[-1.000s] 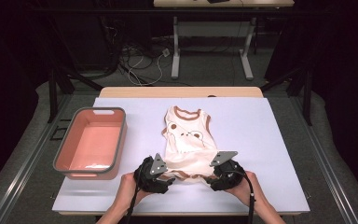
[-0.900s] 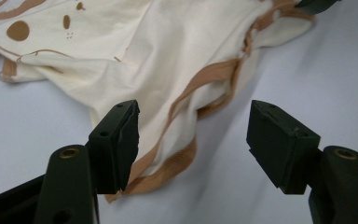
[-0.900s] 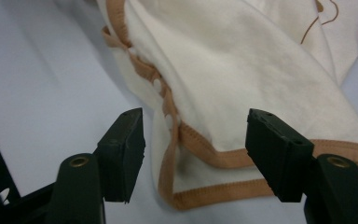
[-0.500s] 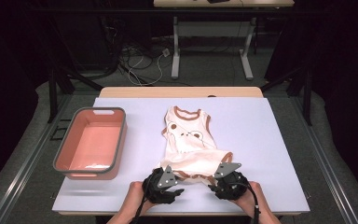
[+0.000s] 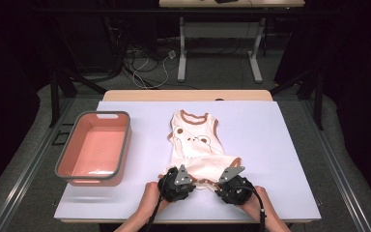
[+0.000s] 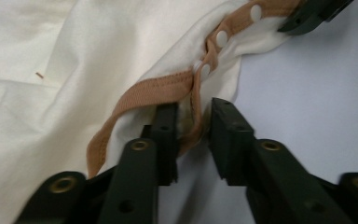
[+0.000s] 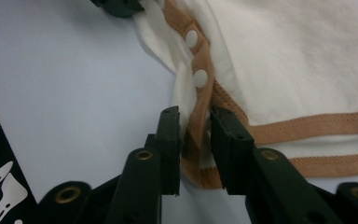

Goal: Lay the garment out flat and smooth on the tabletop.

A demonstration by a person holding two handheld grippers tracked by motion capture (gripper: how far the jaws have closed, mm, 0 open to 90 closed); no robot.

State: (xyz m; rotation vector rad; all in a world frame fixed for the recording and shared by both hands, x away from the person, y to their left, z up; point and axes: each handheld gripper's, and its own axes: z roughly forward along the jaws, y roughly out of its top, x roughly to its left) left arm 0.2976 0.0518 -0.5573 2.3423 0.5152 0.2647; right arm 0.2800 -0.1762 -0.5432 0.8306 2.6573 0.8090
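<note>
A cream sleeveless baby bodysuit point(image 5: 195, 145) with tan trim and a bear print lies flat on the white table point(image 5: 270, 140), neck away from me. Both grippers sit at its near hem. My left gripper point(image 5: 184, 180) point(image 6: 193, 116) has just been closing, and its pads pinch the tan snap trim point(image 6: 200, 81). My right gripper point(image 5: 223, 182) point(image 7: 195, 119) has closed likewise on a fold of the same trim point(image 7: 200, 100) below two white snaps. Each gripper view also catches the other gripper's jaw tip at its top edge.
A pink bin point(image 5: 125, 145) with a grey rim stands on the table's left side. A wooden strip point(image 5: 188, 95) edges the table's far side. Beyond it are dark floor, cables and another table's legs point(image 5: 256, 58).
My left gripper has shifted right and down to the hem. The jaws of both grippers have narrowed around the tan trim. The right hand has barely moved.
</note>
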